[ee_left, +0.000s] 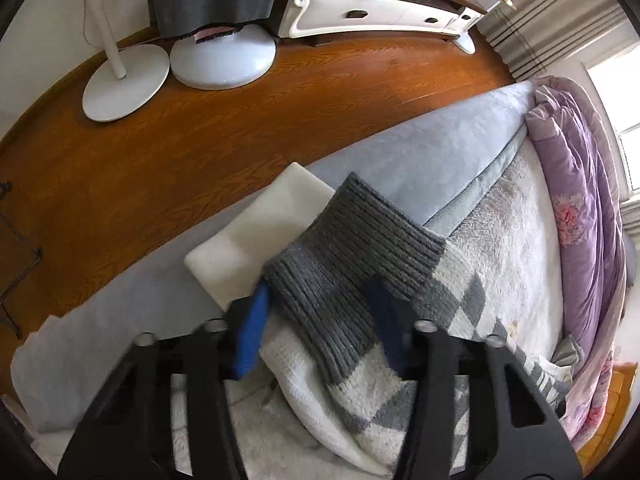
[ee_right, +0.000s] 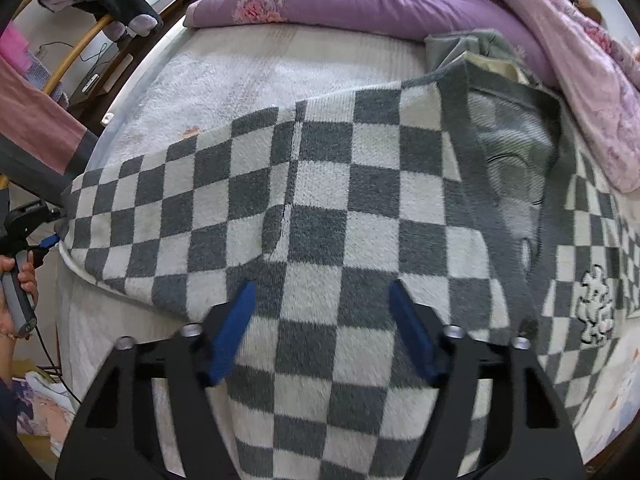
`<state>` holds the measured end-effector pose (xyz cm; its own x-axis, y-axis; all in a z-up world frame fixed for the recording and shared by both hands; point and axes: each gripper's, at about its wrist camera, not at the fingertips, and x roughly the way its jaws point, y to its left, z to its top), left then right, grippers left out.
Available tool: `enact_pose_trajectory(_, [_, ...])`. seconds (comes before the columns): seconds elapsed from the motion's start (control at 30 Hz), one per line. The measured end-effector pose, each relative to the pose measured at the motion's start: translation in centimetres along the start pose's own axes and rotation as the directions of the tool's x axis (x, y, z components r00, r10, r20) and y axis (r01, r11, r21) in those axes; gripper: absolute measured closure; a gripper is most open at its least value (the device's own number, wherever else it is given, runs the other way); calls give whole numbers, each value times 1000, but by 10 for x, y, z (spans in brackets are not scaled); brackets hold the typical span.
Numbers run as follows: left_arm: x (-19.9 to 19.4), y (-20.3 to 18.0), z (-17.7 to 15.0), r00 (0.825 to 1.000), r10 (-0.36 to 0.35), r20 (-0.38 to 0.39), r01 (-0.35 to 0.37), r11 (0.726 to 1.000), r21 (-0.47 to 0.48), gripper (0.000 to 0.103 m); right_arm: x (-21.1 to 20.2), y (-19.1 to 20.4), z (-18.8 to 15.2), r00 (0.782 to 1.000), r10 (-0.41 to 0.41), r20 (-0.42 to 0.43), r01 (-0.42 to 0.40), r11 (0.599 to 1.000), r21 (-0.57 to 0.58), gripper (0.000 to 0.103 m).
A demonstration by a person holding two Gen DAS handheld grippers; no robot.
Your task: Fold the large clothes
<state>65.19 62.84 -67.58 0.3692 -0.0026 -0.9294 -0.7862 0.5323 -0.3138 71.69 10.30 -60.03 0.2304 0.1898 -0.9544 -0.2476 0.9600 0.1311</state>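
A big checkered sweater (ee_right: 320,200) lies spread flat on the bed (ee_right: 240,72). The left claw (ee_left: 320,320) stands wide, with the ribbed gray cuff (ee_left: 352,240) of one sleeve between its blue fingers (ee_left: 252,332), not pinched yet. The right claw (ee_right: 322,320) hovers wide over the sweater's middle, holding nothing. The fold seems to be just starting. Next, the left claw should close on the cuff and bring the sleeve across.

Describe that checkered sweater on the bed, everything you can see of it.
The checkered sweater is a fuzzy knit cardigan in grey and white squares with grey ribbed trim, an open neckline and a small white embroidered figure. It lies spread face up on the white fleece bed cover. Its ribbed cuff sits between the left gripper fingers; the open right gripper hovers over its body.
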Motion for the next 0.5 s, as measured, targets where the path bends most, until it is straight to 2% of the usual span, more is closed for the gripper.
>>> enact_pose_trajectory(0.03, [1,-1,0,1000,19,2,-19,1000,15,86,9,-1,1,999,28,-16,-28,1000,13,54])
enact_pose_trajectory(0.07, [0,1,0,999,32,6,-32,999,20,90,15,-1,1,999,39,-25,-38,999,22,58])
enact_pose_trajectory(0.1, [-3,3,0,1000,17,13,-17,1000,14,92,21,-1,1,998,52,-35,-51,998,26,66])
enact_pose_trajectory(0.13, [-9,6,0,1000,0,26,0,1000,-1,93,27,0,1,996,72,-42,-71,997,30,73])
enact_pose_trajectory(0.2, [-27,7,-3,998,-25,62,26,1000,-12,93,39,3,0,993,109,-53,-107,993,40,81])
enact_pose_trajectory(0.33, [-75,-8,-20,986,-91,143,87,996,32,93,56,10,2,984,173,-51,-171,984,49,93])
enact_pose_trajectory(0.4, [-96,-22,-28,978,-121,172,111,992,63,93,68,10,2,984,167,-64,-164,985,53,94])
enact_pose_trajectory(0.5, [-140,-55,-48,956,-169,241,137,980,145,93,91,7,2,983,153,-97,-148,988,53,96])
